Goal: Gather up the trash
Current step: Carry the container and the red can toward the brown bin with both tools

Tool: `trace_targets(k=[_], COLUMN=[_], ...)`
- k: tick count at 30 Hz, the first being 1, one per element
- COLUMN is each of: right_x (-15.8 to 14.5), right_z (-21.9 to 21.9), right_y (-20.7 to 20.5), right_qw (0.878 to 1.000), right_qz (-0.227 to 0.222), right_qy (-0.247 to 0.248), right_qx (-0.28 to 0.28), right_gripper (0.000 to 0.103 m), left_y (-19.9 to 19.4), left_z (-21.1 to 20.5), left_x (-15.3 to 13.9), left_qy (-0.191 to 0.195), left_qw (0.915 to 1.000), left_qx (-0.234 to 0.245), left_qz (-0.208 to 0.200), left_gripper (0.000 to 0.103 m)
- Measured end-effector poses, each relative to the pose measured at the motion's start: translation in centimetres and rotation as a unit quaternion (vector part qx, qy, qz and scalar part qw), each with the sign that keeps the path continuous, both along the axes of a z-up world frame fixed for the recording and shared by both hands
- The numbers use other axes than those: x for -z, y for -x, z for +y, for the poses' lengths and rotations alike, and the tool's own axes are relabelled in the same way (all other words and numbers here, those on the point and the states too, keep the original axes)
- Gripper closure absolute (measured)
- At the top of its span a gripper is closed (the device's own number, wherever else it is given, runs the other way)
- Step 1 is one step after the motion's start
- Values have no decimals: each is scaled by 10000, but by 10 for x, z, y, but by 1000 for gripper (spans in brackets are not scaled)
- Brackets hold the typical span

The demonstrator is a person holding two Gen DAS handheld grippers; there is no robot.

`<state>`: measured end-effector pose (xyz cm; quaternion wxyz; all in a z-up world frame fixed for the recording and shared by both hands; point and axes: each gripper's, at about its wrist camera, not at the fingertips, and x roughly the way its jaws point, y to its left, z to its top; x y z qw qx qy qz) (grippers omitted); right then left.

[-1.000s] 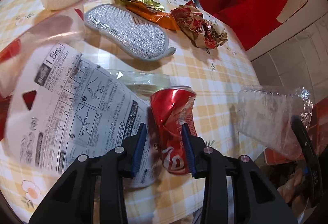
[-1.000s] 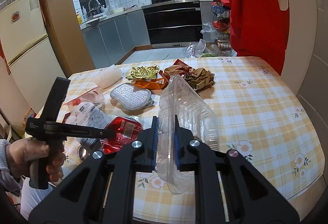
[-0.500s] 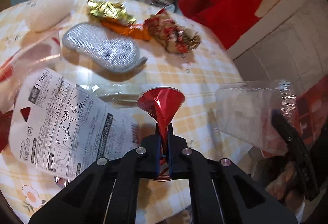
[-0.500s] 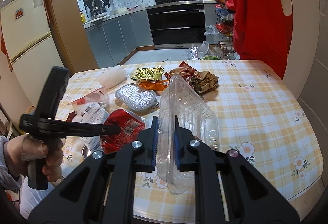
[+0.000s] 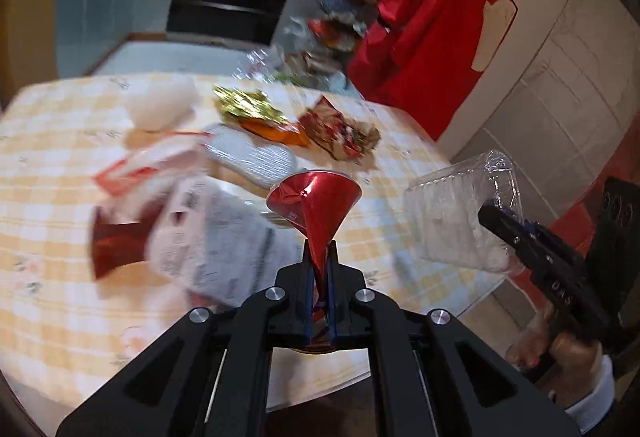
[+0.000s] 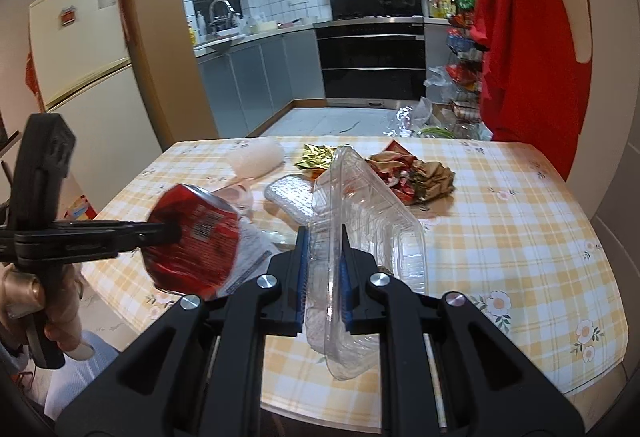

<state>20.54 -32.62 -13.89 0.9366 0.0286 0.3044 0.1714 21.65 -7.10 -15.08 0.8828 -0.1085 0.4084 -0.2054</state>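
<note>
Left gripper (image 5: 320,277) clenched on red can (image 5: 316,205), centre frame, lifted off the table (image 5: 48,173): crushed flat at the pads, flaring to a cone, barcode visible. Right gripper (image 6: 323,261) grasps clear plastic clamshell (image 6: 360,221), ribbed, upright, centre of right wrist view.
</note>
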Motion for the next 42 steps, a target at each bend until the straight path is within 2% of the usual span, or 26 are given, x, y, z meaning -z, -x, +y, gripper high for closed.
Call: trace_targets(k=[10, 20, 29, 42], right_x=[1, 14, 23, 21], right_z=[46, 91, 101, 94], right_y=[35, 83, 117, 144], right_qw=[9979, 9910, 9903, 9926], right_qz=[155, 470, 581, 858], right_qy=[-16, 71, 2, -89], right_qx=[-622, -1251, -1261, -857], right_gripper=[87, 87, 87, 87], left_y=[75, 136, 168, 198], left_z=[65, 101, 115, 123], left_x=[-21, -7, -3, 1], left_qy=[94, 240, 175, 329], left_qw=[9976, 9934, 9929, 9941], left_qx=[-636, -1095, -1142, -959], left_qz=[-242, -236, -268, -392], left_gripper=[97, 97, 97, 97])
